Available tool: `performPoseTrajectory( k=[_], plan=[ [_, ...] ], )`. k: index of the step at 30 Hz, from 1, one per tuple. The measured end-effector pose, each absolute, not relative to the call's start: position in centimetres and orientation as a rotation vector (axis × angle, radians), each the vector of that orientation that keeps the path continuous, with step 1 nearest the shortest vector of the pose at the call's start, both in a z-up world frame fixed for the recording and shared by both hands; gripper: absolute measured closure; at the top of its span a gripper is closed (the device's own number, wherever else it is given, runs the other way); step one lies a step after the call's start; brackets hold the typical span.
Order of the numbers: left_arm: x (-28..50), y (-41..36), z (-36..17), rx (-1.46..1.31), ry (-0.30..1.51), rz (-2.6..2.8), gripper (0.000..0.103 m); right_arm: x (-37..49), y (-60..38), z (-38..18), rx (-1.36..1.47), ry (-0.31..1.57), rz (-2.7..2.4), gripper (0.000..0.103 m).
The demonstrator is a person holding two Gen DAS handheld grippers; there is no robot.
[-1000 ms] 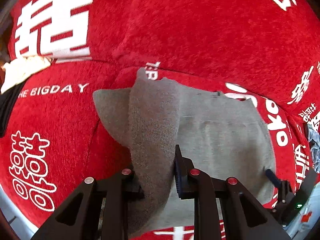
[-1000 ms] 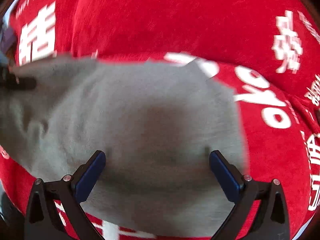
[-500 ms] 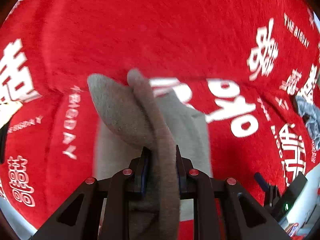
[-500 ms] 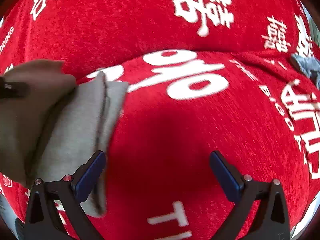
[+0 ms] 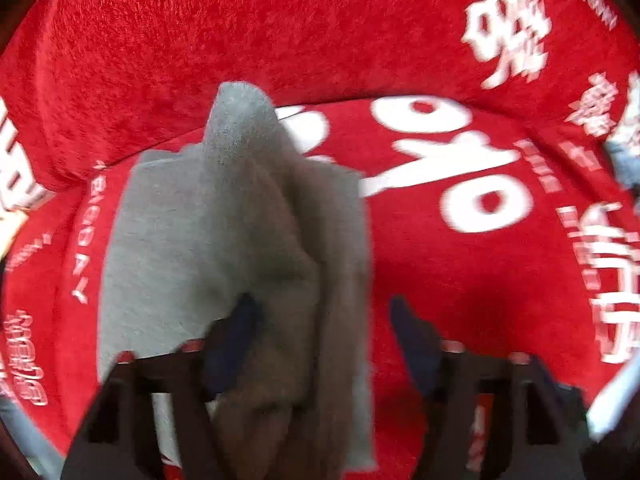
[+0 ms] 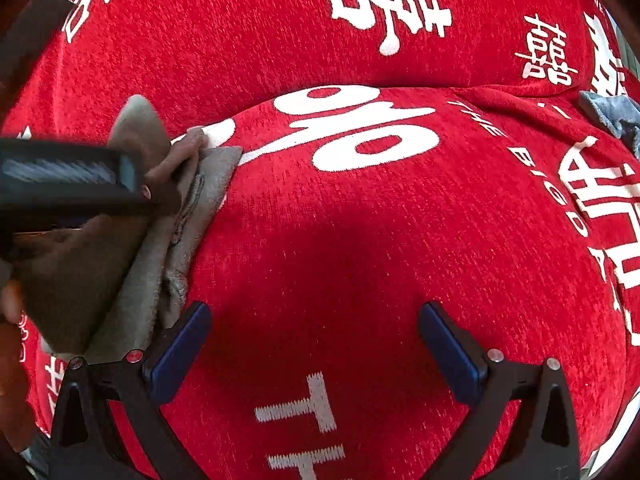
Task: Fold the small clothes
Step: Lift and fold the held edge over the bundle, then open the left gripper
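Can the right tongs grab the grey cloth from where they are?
Probably yes. The right tongs stand open and empty over the red cover, and the grey cloth lies just beside their left finger. Only the left tongs, now opening, crowd it.

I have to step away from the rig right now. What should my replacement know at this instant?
Left gripper: jaws opening, the grey garment draped between them, pads no longer pressing on it.
Right gripper: open, empty, over bare red cover.
Garment: lies in layers on the red cover, to the left of the right gripper; one flap stands up, not flat.
Done: the garment is folded over itself.
Left: lay the raised flap down, probably fold again and tidy. A blue-grey cloth lies at the far right.
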State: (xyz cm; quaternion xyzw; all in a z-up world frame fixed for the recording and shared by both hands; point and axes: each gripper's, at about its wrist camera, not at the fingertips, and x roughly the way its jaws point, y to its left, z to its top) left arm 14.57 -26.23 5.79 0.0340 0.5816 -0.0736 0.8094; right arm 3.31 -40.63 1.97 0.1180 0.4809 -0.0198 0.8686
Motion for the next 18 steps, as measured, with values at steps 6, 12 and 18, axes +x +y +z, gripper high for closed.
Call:
performPoseTrajectory(
  k=[6, 12, 18],
  plan=[
    [10.7, -20.9, 11.2, -0.087, 1.183, -0.321, 0.029, 2.2, -41.3, 3.4, 0.283, 0.974, 0.001, 0.000],
    [7.8, -12.3, 9.6, 0.004, 1.059, -0.066, 0.017, 2.3, -39.6, 6.3, 0.379, 0.932, 0.201, 0.000],
    [6.4, -10.1, 6.3, -0.010, 1.101, -0.058, 0.017, 2.6, -36.6, 7.6, 0.492, 0.933, 0.394, 0.000]
  ],
)
